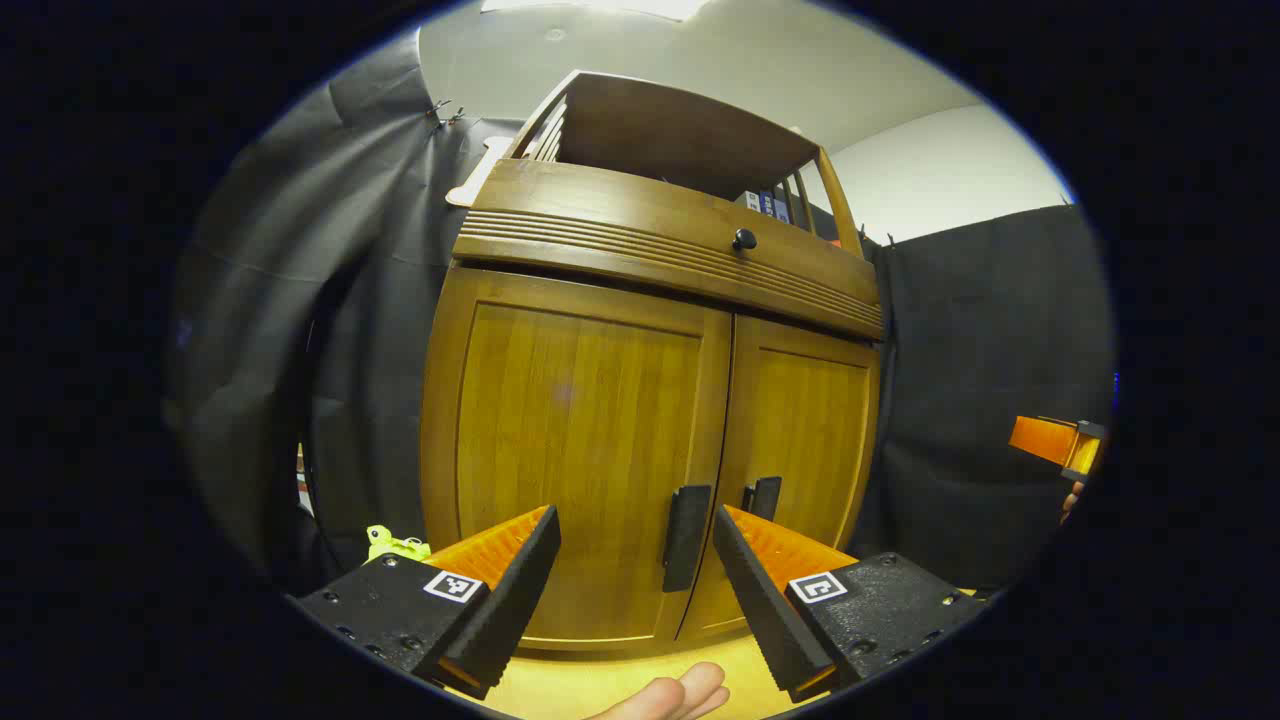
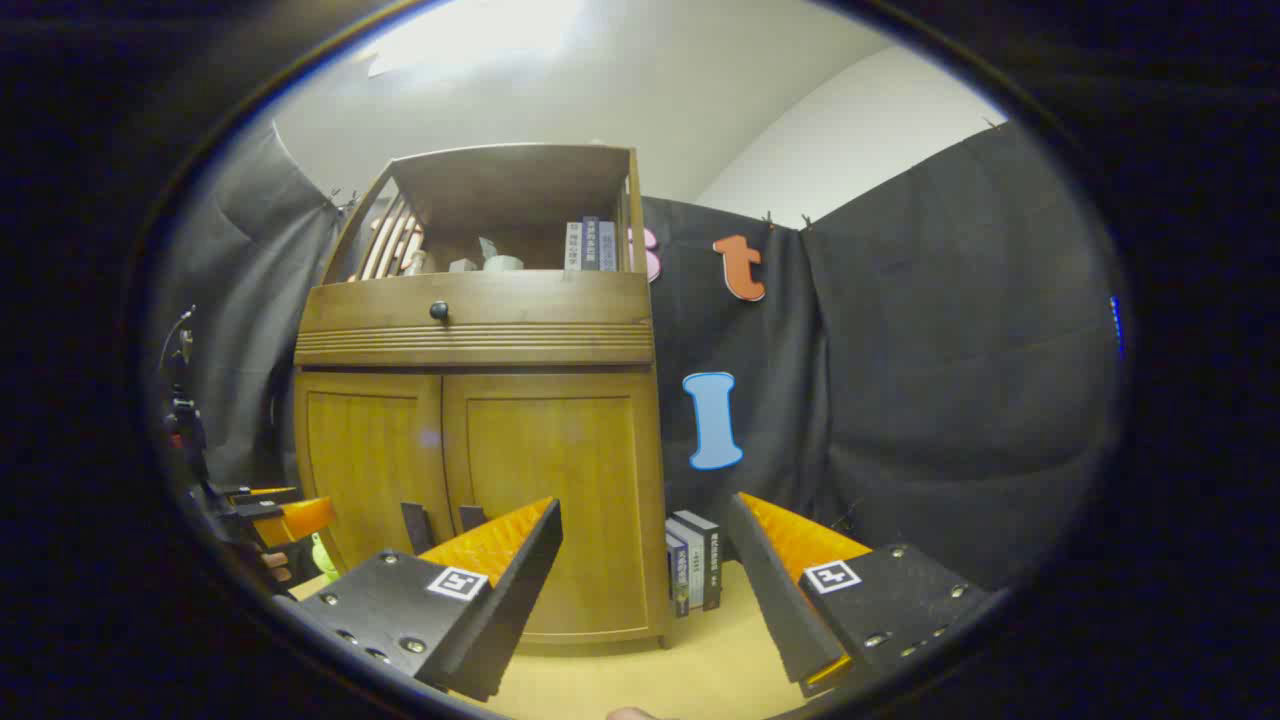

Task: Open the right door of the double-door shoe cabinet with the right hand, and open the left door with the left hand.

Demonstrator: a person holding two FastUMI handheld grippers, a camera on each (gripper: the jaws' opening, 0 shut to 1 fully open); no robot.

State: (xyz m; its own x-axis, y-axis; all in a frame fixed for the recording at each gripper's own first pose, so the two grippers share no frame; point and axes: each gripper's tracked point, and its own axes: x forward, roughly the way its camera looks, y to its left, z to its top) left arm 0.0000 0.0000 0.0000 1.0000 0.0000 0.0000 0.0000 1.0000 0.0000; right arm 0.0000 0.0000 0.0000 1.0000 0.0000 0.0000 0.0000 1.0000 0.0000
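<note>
The wooden shoe cabinet (image 1: pixel 640 420) stands close in the left gripper view, both doors closed. The left door (image 1: pixel 575 440) has a black handle (image 1: pixel 686 538); the right door (image 1: pixel 810 430) has its own handle (image 1: pixel 765 497). My left gripper (image 1: pixel 636 515) is open just in front of the left handle, not touching it. The right gripper (image 1: pixel 1060 445) shows far off to the right. In the right gripper view the cabinet (image 2: pixel 480 450) is farther away and left of centre. My right gripper (image 2: pixel 645 505) is open and holds nothing, and the left gripper (image 2: pixel 285 515) shows at the left edge.
A drawer with a round black knob (image 1: pixel 744 239) sits above the doors, under an open shelf with books (image 2: pixel 590 245). More books (image 2: pixel 693 565) stand on the yellow floor (image 2: pixel 700 660) right of the cabinet. A green toy (image 1: pixel 395 543) lies at its left. Fingers of a hand (image 1: pixel 670 695) show below.
</note>
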